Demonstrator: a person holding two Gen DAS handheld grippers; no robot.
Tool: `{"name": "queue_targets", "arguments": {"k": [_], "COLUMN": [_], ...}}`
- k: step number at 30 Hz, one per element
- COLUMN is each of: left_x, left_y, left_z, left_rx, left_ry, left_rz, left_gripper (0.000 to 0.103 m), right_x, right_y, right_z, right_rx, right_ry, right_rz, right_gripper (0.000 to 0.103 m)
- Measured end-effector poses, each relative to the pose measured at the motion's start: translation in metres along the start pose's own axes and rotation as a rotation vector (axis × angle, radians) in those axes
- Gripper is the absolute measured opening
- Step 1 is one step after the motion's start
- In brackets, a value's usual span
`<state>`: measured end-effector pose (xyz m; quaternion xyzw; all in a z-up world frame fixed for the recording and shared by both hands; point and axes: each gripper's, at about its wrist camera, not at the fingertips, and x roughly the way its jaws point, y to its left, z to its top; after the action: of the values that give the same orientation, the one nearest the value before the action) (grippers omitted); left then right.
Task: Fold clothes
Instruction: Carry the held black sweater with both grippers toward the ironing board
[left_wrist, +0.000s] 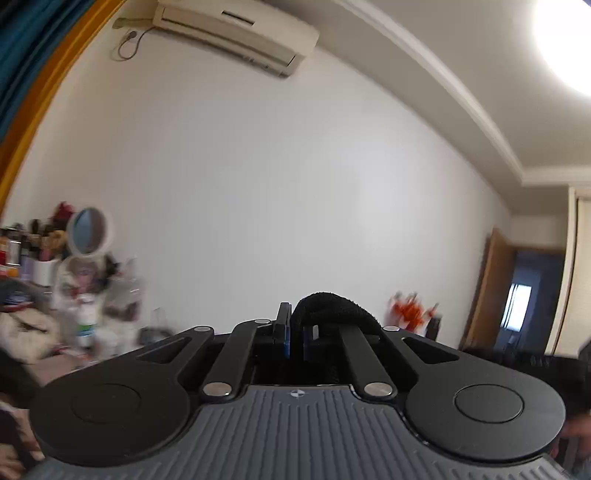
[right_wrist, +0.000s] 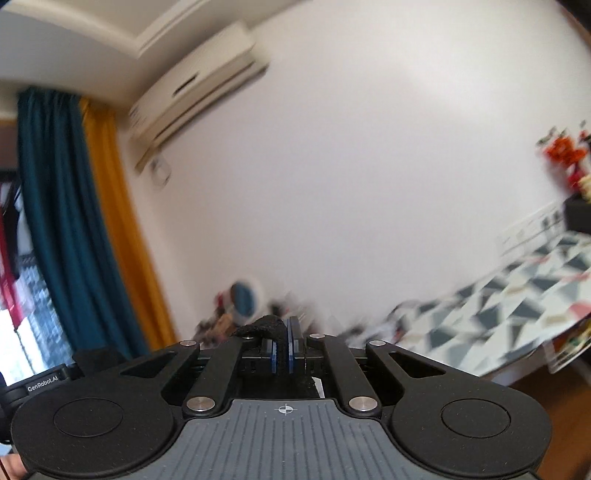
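Black knit garment (left_wrist: 334, 308) pinched in closed left gripper (left_wrist: 294, 338) | other edge clamped in right gripper (right_wrist: 283, 350) | held aloft, off bed (right_wrist: 517, 295) | judged soft, light, floppy; best gripped at corners

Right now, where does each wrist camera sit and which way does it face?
Left wrist: behind the left gripper, shut on black cloth, facing level at the wall, air conditioner and door.
Right wrist: behind the right gripper, shut on black cloth, facing the wall, curtains and patterned bed.
Shared: wall, air conditioner, round mirror, red toys.
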<state>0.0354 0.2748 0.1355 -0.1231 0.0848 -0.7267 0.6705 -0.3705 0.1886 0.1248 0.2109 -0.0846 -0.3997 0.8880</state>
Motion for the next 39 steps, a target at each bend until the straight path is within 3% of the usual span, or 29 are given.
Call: {"name": "queue_targets", "arguments": {"k": [3,7,9,12,18,22,25,31,36,39], "left_x": [0.038,0.086,0.108,0.142,0.193,0.232,0.274,0.372,0.434,0.469], "left_y": [-0.039,-0.078,-0.086,-0.087,-0.087,-0.085,-0.066,-0.025,-0.013,-0.017], "left_z": [-0.016,-0.027,-0.030,-0.035,-0.035,-0.029,-0.020,-0.005,0.000,0.022], "left_rx": [-0.035,-0.054,-0.068,-0.111,-0.062,-0.040,-0.083,-0.113,-0.048,-0.006], "left_ry": [-0.067,-0.111,-0.102,-0.083,-0.151,-0.226,-0.273,-0.219,-0.219,-0.235], "left_rz": [-0.039,-0.070,-0.071,-0.090,-0.115,-0.169,-0.216,-0.240,-0.238,-0.244], "left_gripper": [0.006,0.006,0.006,0.006,0.006,0.006,0.006,0.006,0.006,0.006], "right_x": [-0.022,-0.029,-0.030,-0.029,0.000,0.038,0.077,0.162,0.232,0.275], "right_y": [-0.056,-0.098,-0.110,-0.134,-0.167,-0.185,-0.191,-0.208,-0.242,-0.255], "right_z": [0.034,0.085,0.105,0.127,0.167,0.200,0.220,0.242,0.255,0.278], "right_rx": [-0.021,-0.116,-0.186,-0.186,-0.235,-0.251,-0.311,-0.306,-0.273,-0.292], "right_ry": [-0.068,-0.100,-0.128,-0.166,-0.265,-0.303,-0.315,-0.279,-0.276,-0.283], "right_rz": [-0.090,-0.157,-0.197,-0.218,-0.263,-0.276,-0.282,-0.233,-0.277,-0.304], "right_gripper": [0.004,0.004,0.004,0.004,0.004,0.004,0.004,0.004,0.004,0.004]}}
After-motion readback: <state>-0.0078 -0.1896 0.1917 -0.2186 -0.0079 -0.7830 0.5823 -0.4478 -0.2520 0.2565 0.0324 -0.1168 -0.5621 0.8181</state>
